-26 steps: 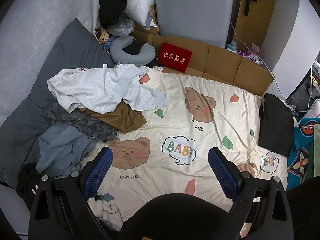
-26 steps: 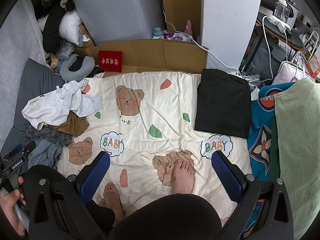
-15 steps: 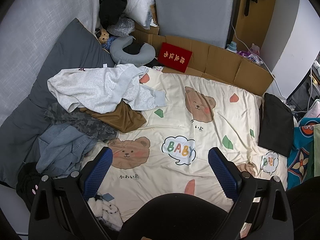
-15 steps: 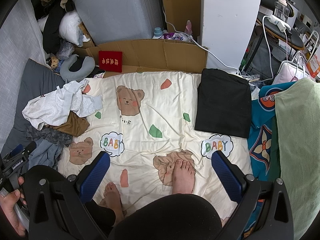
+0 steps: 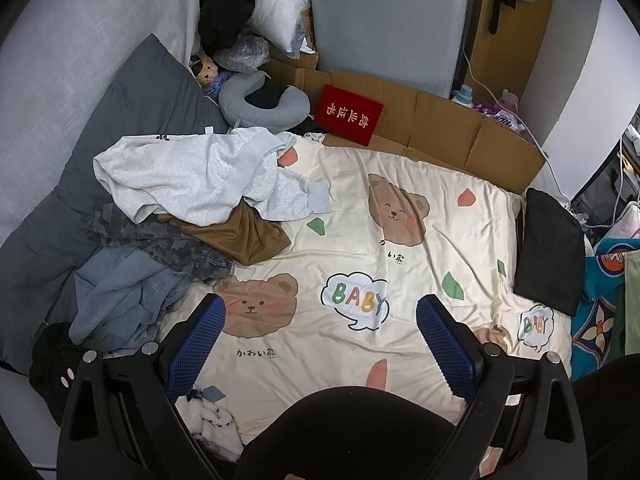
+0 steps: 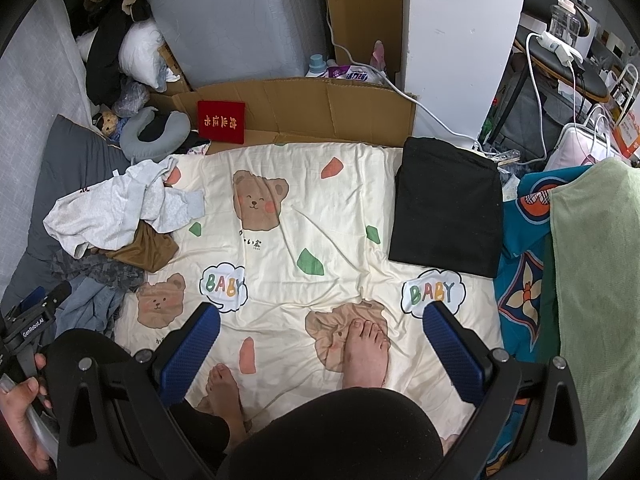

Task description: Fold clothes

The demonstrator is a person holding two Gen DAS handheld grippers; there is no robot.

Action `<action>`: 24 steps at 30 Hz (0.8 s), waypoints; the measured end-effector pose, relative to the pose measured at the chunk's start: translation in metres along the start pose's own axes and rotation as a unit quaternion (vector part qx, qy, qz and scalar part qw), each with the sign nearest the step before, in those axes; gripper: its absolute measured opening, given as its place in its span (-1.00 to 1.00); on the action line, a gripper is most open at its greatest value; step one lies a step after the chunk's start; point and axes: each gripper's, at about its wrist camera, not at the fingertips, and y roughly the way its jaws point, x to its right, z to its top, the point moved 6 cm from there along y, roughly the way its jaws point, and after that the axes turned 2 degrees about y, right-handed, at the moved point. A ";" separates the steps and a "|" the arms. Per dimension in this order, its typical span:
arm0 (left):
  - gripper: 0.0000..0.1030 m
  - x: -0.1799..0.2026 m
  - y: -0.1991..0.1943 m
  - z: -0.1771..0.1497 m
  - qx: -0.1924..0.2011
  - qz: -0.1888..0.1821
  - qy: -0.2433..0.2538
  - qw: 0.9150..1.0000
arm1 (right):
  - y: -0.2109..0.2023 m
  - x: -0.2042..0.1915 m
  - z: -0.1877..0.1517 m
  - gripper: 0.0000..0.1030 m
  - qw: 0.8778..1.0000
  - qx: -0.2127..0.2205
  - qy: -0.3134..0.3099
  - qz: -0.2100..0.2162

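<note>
A heap of unfolded clothes lies at the left of the bear-print sheet [image 5: 352, 240]: a light grey sweatshirt [image 5: 192, 176] on top, a brown garment [image 5: 244, 236], a camouflage piece [image 5: 168, 244] and blue jeans [image 5: 116, 300]. The heap also shows in the right wrist view, with the sweatshirt [image 6: 116, 208] on top. A folded black garment [image 6: 446, 208] lies at the sheet's right edge, also in the left wrist view [image 5: 550, 248]. My left gripper [image 5: 320, 344] is open and empty above the sheet. My right gripper [image 6: 320, 348] is open and empty above the person's feet [image 6: 364, 352].
A grey pillow [image 5: 132, 116], a neck pillow [image 5: 260, 104] and a red booklet [image 5: 348, 114] sit at the far side by flattened cardboard [image 6: 320, 108]. A green towel [image 6: 596, 300] and patterned blue cloth [image 6: 524, 280] lie right. Cables and a table stand beyond.
</note>
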 end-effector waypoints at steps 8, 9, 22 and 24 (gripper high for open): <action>0.87 0.002 0.000 0.000 0.002 0.006 -0.002 1.000 | 0.001 0.001 0.000 0.98 1.000 0.000 0.000 0.001; 0.87 0.002 0.000 0.000 0.003 0.007 -0.002 1.000 | 0.001 0.000 0.000 0.98 1.000 0.000 0.001 0.002; 0.87 -0.001 0.002 0.000 -0.006 -0.006 -0.004 1.000 | 0.000 0.001 -0.001 0.98 1.000 0.002 0.001 0.004; 0.87 -0.001 0.002 0.000 -0.004 -0.006 -0.005 1.000 | 0.000 0.001 -0.001 0.98 1.000 0.002 0.001 0.005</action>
